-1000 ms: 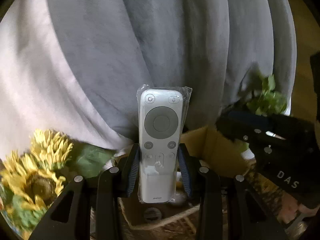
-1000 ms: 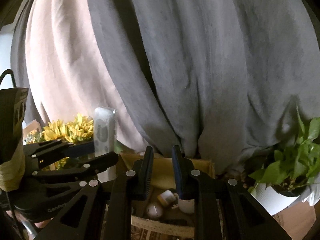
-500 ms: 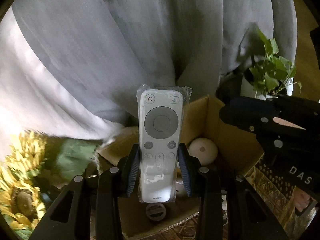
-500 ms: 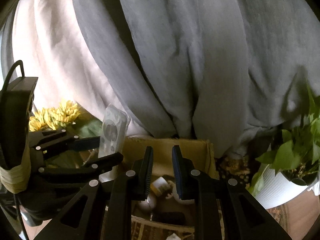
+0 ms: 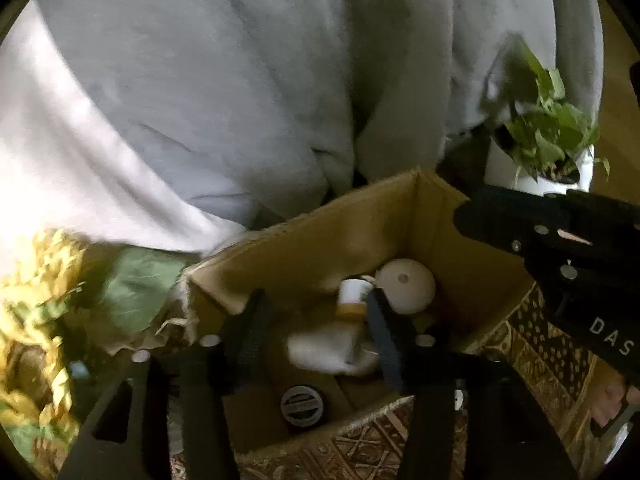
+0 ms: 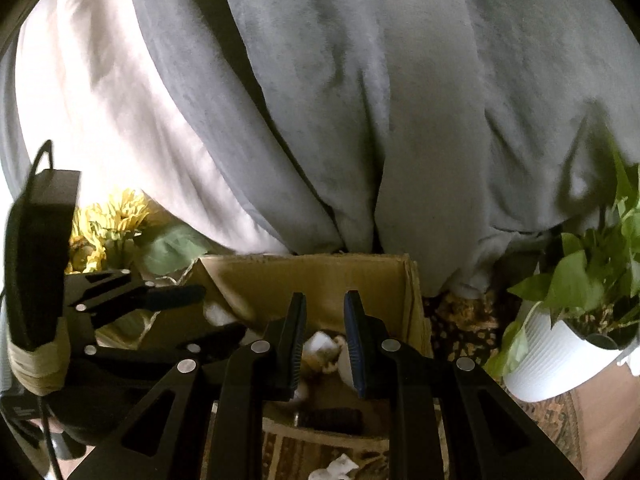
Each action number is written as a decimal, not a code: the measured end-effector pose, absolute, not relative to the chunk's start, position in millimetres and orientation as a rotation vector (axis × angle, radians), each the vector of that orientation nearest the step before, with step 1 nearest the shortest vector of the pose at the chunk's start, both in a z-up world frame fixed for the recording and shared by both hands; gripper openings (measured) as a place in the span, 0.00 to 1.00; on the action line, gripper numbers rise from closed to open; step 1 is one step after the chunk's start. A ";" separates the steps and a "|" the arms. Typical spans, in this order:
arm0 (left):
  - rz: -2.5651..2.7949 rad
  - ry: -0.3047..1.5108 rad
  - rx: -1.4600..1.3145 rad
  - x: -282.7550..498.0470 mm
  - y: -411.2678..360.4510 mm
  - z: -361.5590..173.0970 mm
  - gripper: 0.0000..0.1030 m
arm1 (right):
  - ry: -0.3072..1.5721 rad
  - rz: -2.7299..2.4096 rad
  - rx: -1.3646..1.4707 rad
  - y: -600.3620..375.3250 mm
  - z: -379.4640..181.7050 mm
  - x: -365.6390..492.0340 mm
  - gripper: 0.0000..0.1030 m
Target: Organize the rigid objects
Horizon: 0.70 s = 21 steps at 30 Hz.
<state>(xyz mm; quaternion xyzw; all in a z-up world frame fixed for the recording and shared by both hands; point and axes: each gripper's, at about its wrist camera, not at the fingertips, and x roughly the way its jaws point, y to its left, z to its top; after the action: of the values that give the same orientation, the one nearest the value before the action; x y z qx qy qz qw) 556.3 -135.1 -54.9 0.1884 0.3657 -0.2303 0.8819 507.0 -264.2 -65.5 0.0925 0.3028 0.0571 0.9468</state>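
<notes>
An open cardboard box stands on a patterned rug. My left gripper is open above it. The white remote, blurred, lies in the box below the left fingers, free of them. Also in the box are a white ball-shaped object, a small white and yellow bottle and a round black lid. My right gripper hovers at the box's near edge, its jaws a little apart with nothing between them; it shows at the right of the left wrist view.
Grey and white curtains hang behind the box. Yellow sunflowers stand to the left. A green plant in a white pot stands to the right. A dark cylinder lies at the front of the box.
My left gripper tilted down over the box and opened. The remote left its fingers and dropped into the box. My right gripper stayed near the box's front.
</notes>
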 end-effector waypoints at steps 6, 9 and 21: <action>-0.359 0.688 0.351 536.8 -115.2 -43.7 0.67 | 0.602 0.105 0.185 -262.3 -60.8 497.2 0.25; -0.260 0.623 0.317 517.4 -102.5 -36.6 0.77 | 0.588 0.107 0.190 -259.7 -57.7 489.0 0.33; -0.132 0.557 0.174 448.2 -66.5 -45.9 0.94 | 0.524 0.092 0.191 -251.8 -56.4 443.4 0.61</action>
<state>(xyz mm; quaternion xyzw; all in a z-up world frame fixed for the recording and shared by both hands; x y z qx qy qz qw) 448.2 -66.5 -45.9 0.0857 0.2745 -0.0652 0.9555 443.4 -251.8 -56.4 0.0940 0.2583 0.0456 0.9604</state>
